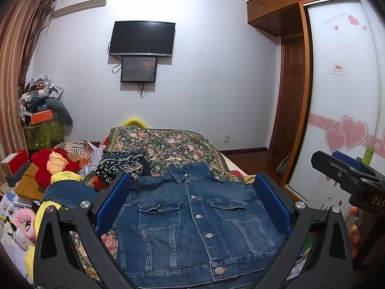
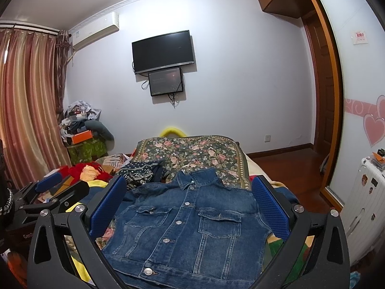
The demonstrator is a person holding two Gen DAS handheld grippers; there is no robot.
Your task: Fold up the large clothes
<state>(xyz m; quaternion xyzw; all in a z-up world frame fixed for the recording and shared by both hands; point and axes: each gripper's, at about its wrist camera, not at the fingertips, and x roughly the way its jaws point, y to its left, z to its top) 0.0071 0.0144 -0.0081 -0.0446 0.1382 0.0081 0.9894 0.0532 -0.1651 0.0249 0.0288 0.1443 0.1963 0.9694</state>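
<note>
Two grippers hang over a bed — ours, one in each hand — and neither touches cloth. We hold the left gripper with its blue pads spread wide, nothing between them; the right gripper is spread just as wide and just as empty. From the left wrist view we also see the right gripper out at the right edge, side-on, with fingertips of a hand behind its handle.

Below both lies the jacket, blue denim, front up and buttoned, collar toward the far wall. Its body lies flat, two flap pockets showing, the hem nearest us. One sleeve is thrown out to the left over a yellow cloth; we cannot make out the other sleeve. The jacket rests on a floral quilt that covers the bed.

Just left of the collar sits a dark patterned garment, bunched up. Farther left — a red and orange plush toy among boxes and clutter. On the far wall a TV hangs dark, a smaller screen just under it, an air conditioner up near the curtain.
</note>
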